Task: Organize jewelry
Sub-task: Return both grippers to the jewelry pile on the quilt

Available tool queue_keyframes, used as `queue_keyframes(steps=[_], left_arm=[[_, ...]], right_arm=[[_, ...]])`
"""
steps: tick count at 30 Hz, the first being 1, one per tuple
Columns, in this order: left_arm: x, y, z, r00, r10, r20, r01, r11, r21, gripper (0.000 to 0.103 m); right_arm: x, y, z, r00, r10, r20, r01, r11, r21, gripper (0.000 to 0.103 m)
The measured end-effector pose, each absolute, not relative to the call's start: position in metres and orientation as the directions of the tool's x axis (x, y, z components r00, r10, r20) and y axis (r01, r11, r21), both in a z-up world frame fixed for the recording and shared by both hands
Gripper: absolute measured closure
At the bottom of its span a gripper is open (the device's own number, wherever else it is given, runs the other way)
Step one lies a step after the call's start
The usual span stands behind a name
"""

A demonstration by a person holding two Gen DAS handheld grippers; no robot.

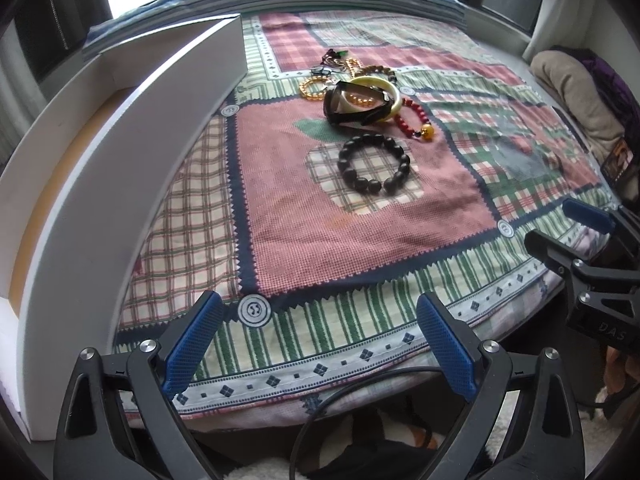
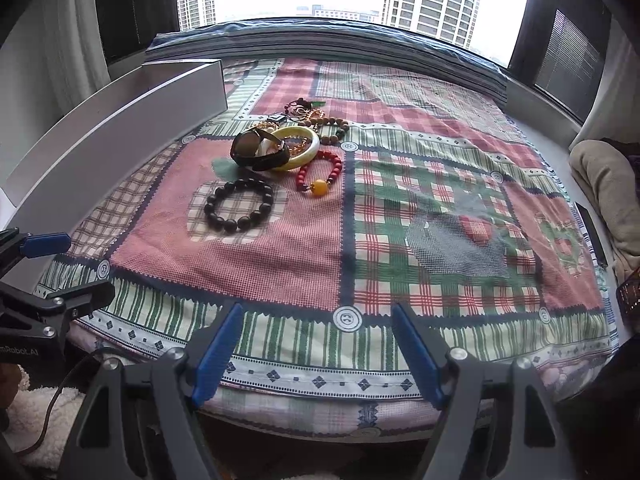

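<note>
Both claws hang at the bed's near edge, the left claw and the right claw each spread wide and empty. On the patchwork bedspread lies a dark bead bracelet, apart from the jewelry heap behind it (a red bead bracelet touches that heap). A white box stands open to the left.

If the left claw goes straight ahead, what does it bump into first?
Probably the black bead bracelet. The left claw is open, with only bare quilt before it, though depth is hard to judge.
</note>
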State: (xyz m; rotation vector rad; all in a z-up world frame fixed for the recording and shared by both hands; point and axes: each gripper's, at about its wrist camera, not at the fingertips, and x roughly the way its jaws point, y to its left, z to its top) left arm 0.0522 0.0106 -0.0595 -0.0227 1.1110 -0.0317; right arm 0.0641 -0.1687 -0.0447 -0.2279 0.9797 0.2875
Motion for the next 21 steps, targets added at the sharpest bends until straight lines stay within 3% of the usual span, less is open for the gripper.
queue_keyframes(steps=[21], left_arm=[[0.07, -0.002, -0.065, 0.442, -0.01, -0.897, 0.056, 0.998, 0.016, 0.005]], right_arm=[[0.069, -0.18, -0.048, 0.571, 0.029, -0.82, -0.312, 0.932, -0.184, 0.025]])
